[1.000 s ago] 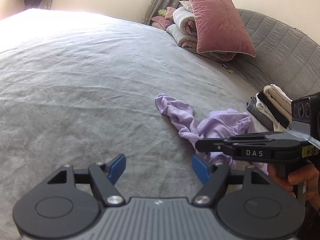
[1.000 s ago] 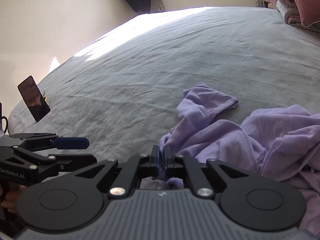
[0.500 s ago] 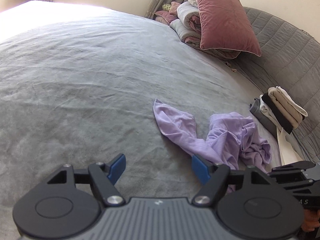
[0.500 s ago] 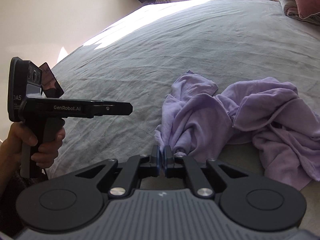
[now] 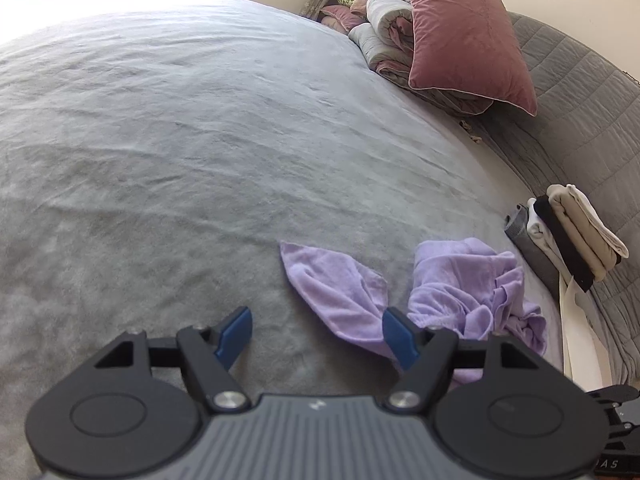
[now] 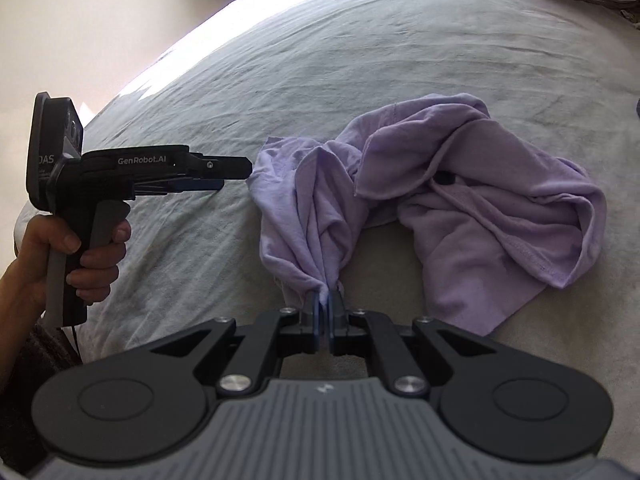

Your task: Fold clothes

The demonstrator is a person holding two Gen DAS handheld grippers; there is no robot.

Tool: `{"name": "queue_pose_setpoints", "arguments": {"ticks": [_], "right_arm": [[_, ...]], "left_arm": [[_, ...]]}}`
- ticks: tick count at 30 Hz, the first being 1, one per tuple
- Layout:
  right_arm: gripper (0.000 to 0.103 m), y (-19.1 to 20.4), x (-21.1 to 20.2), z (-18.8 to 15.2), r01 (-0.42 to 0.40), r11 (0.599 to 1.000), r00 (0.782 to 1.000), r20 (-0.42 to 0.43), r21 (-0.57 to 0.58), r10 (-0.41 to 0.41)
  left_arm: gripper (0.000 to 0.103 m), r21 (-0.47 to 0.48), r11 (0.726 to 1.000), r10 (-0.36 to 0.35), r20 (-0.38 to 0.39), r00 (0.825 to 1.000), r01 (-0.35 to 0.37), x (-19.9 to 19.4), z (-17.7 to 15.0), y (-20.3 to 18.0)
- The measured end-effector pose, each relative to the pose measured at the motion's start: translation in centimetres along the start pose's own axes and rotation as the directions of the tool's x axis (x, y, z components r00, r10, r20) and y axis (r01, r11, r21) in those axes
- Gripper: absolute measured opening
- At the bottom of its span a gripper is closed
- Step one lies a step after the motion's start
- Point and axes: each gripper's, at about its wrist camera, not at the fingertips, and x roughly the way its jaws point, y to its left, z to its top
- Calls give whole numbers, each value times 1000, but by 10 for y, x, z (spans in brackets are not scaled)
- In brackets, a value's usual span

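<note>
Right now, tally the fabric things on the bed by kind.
Crumpled lilac garment: 1
Stack of folded clothes: 1
Pink pillow: 1
Folded quilt pile: 1
Total: 4

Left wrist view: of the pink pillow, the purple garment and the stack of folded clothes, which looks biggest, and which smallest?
As they look in the left wrist view:
1. Purple garment and pink pillow: alike; the garment is crumpled and nearer the camera, so no ranking.
2. Stack of folded clothes: clearly smallest.
</note>
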Motion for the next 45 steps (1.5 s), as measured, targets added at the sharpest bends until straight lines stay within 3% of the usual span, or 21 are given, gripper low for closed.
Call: {"name": "queue_pose_setpoints", "arguments": {"ticks": [3,8,11,13,14,16,27,31,33,36,38,42,45], "right_arm": [[6,-5,-1,0,0,1000,1000,1,14,0],[15,-15,-5,4,1,998,1000,23,56,-3],[15,-20,-5,10,-12,996,999,38,93,8],[21,-22,-7,13,-19,993,999,51,113,13],[36,-23,-9,14,-20,993,998,58,119,13],[49,-22,-10,17,-20,992,997,76,124,10],[49,-16,4,25,6,994,998,68,110,-14],[49,-17,11,29,12,993,998,56,119,-18],[49,-16,14,32,5,993,998,55,121,-12],[49,-15,15,38,4,993,998,64,119,-12],[49,-14,15,42,-2,992,997,76,123,-8],[49,-11,14,47,-35,991,996,90,129,24],[50,-4,21,49,-44,992,997,75,115,35]], "left_arm": [[62,18,1000,0,-9,1000,0,7,-1,-8],[9,29,1000,9,-44,999,-8,15,-4,-17],[4,40,998,-36,-78,996,39,14,-11,-22],[4,49,996,-65,-97,993,70,12,-17,-26],[4,54,995,-80,-107,991,86,10,-21,-28],[3,63,991,-108,-127,986,117,8,-27,-32],[1,119,956,-229,-269,935,269,-5,-65,-58],[2,145,946,-239,-291,926,290,-11,-70,-61],[5,148,947,-233,-288,929,284,-13,-68,-58],[20,157,951,-222,-262,939,268,-20,-63,-53],[30,164,954,-211,-229,950,251,-26,-56,-47],[37,151,965,-188,-166,968,213,-33,-40,-35],[51,143,976,-148,-116,982,164,-34,-27,-28]]}}
